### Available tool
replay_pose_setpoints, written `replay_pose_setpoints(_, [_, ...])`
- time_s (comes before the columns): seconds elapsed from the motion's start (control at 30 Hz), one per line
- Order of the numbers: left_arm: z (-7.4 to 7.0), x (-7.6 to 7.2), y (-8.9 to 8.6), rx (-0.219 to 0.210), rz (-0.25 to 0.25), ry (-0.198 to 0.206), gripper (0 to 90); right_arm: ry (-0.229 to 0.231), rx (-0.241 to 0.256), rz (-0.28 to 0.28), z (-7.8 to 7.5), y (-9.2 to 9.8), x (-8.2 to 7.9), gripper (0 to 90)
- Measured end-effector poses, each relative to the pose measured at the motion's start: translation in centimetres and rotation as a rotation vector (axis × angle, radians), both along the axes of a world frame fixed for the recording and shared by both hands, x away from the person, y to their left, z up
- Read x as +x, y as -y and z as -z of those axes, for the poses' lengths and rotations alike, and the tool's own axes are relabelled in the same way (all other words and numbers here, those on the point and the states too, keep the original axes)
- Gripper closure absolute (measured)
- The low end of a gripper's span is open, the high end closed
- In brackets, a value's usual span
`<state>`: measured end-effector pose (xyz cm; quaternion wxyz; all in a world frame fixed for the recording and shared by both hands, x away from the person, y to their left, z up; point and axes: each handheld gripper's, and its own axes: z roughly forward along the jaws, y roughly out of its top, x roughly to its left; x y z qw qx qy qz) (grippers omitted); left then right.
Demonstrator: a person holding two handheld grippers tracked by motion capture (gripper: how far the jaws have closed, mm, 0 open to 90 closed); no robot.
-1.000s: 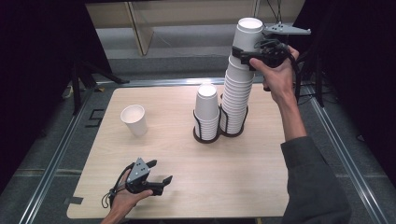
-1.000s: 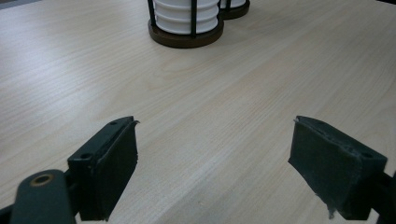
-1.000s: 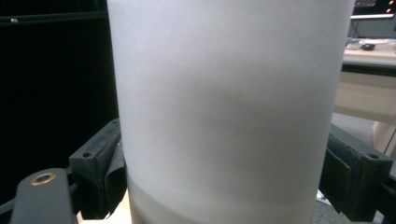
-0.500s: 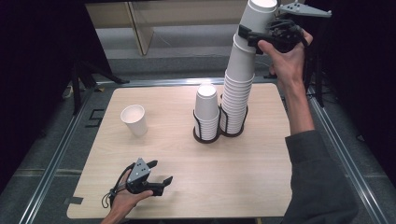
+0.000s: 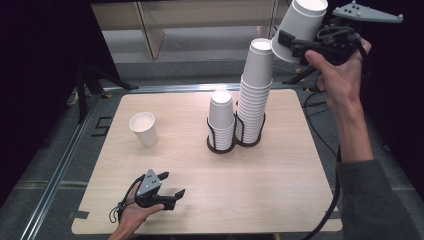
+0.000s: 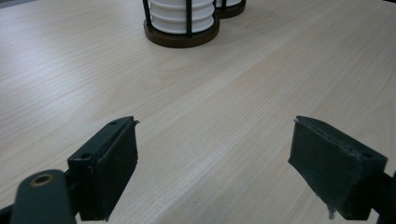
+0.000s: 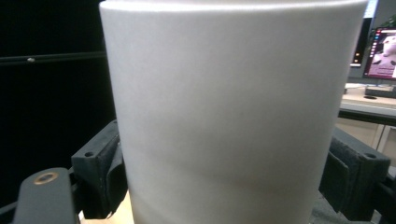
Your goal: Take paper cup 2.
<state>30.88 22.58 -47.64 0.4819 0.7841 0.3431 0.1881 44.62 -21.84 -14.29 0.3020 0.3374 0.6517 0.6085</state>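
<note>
Clamping plain white paper cup point(image 5: 300, 27), inverted, tilted: right gripper point(image 5: 295, 45) | left gripper point(image 5: 172, 186) jaws apart, empty

Two cup stacks point(image 5: 249, 95) in side-by-side holders point(image 5: 235, 142) at tabletop point(image 5: 280, 180) centre (taller stack right); single cup point(image 5: 143, 128) stands well left.

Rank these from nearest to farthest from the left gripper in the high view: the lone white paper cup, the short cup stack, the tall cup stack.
From the left gripper:
1. Lone white paper cup, standing upright at the table's left.
2. Short cup stack, in the left black wire holder, centre.
3. Tall cup stack, in the right holder, just beyond.
</note>
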Motion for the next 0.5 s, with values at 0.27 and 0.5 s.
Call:
replay_pose_setpoints(0.27, [0.0, 0.1, -0.1, 0.005, -0.009, -0.004, 14.5, -0.016, -0.035, -0.024, 2.0, 1.2, -2.0, 15.9])
replay_pose_setpoints(0.5, [0.0, 0.1, -0.1, 0.004, -0.013, -0.003, 14.5, -0.036, -0.008, -0.053, 4.9, 2.0, -3.9, 15.9])
